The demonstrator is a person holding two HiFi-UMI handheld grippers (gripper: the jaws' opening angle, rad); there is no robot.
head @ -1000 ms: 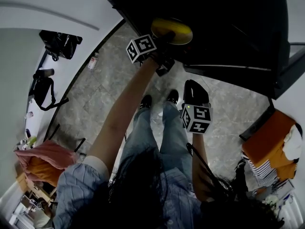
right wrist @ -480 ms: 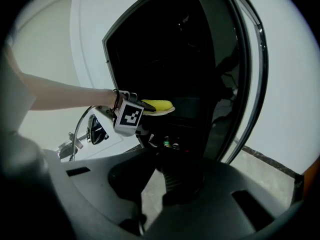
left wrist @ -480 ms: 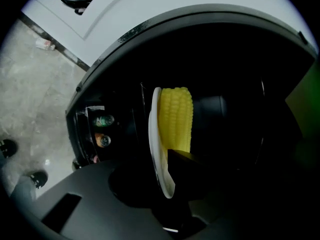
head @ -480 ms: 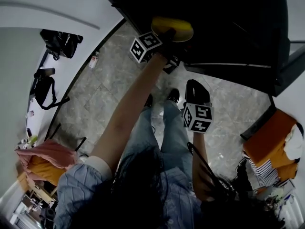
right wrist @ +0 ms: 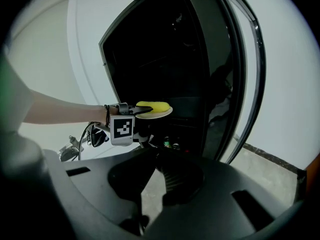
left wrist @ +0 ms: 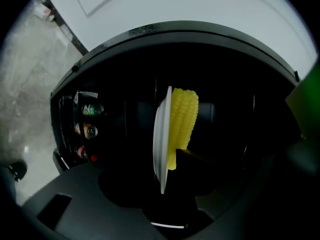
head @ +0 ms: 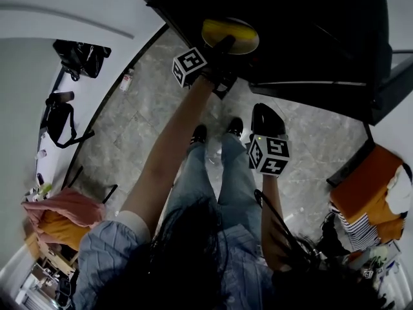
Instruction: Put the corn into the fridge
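My left tongs [left wrist: 167, 166] reach into the dark mouth of the fridge [right wrist: 150, 44]. Their jaws have just been opening and now stand wide. The rim of the white plate [left wrist: 161, 134] and the near end of the corn [left wrist: 182, 119] sit between them, with one jaw just over the corn and the other under the plate, no longer pinching. The corn lies along the plate, straight ahead of these tongs and inside the fridge opening. Below and to one side of them is a rack of bottles [left wrist: 90, 119].

My right tongs [head: 266, 118] hang low, well behind the left pair. They look closed and carry nothing.

It is too dark to see whether a shelf is under the plate. If only part of it is supported, I judge it could tip off my lower jaw and fall to the floor [head: 142, 121] below the tongs. If I draw back crooked, the upper jaw could snag the corn and roll it off, or drag the plate out.
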